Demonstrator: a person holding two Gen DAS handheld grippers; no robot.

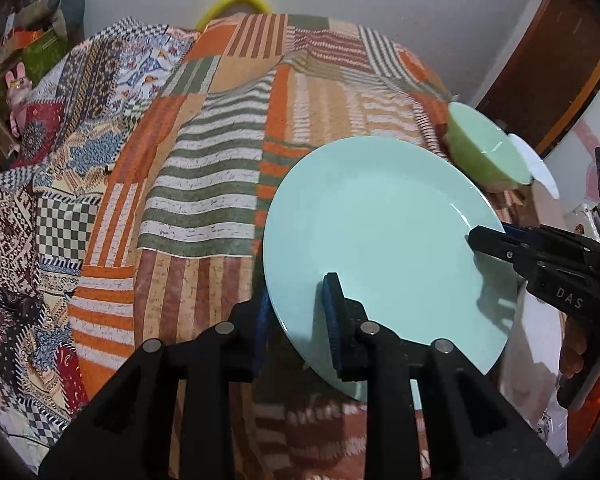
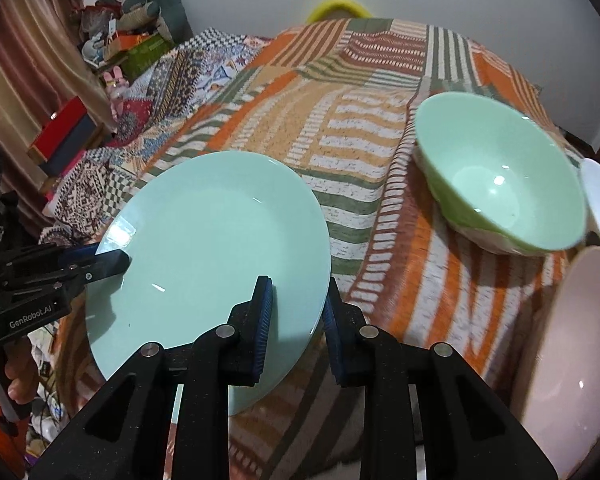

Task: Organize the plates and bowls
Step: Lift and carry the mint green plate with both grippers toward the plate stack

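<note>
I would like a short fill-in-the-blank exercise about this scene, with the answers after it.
Both grippers grip the rim of one pale ___ plate.
The left gripper and the right gripper hold it on ___ sides.
The green bowl rests on the ___ cloth.
Answers: turquoise; opposite; patchwork

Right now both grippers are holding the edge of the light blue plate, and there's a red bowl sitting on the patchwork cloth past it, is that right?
One detail is off: the bowl is green, not red, as the right wrist view shows. The rest holds: the left gripper and the right gripper each have their fingers on either side of the rim of the light blue plate, and the bowl sits on the patchwork cloth past it.
</note>
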